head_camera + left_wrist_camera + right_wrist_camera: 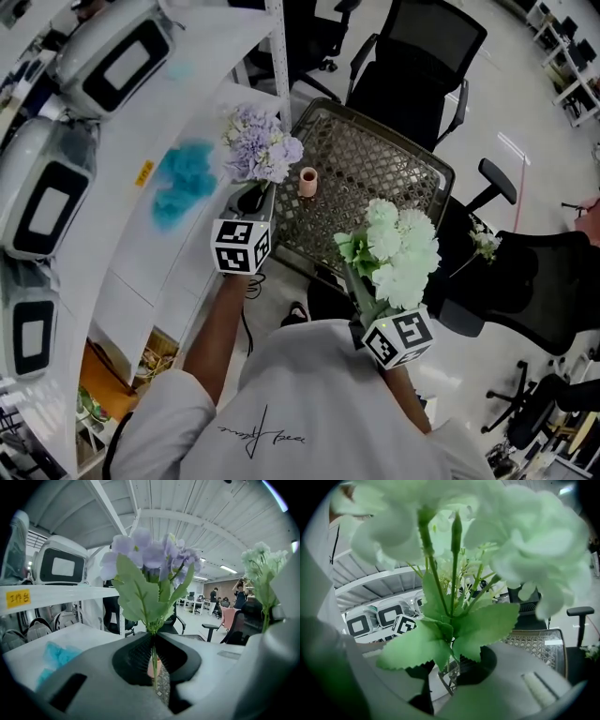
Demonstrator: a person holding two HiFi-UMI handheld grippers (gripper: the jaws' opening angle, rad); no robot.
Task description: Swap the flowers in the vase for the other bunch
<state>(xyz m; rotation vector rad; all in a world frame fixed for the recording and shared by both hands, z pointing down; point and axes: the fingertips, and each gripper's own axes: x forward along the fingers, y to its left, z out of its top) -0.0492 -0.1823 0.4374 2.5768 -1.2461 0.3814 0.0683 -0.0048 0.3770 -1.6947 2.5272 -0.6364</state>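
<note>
Head view shows the left gripper (253,204) with its jaws pressed almost together on the thin stem of the purple bunch (261,145), blooms upright. They are just left of the small pink vase (308,181), which stands upright on the mesh desk (375,178). The right gripper (364,298) pinches the gathered stems of the white bunch (403,246), held near the person and apart from the vase. A blue cloth (183,183) lies on the white desk (122,253) at left
</note>
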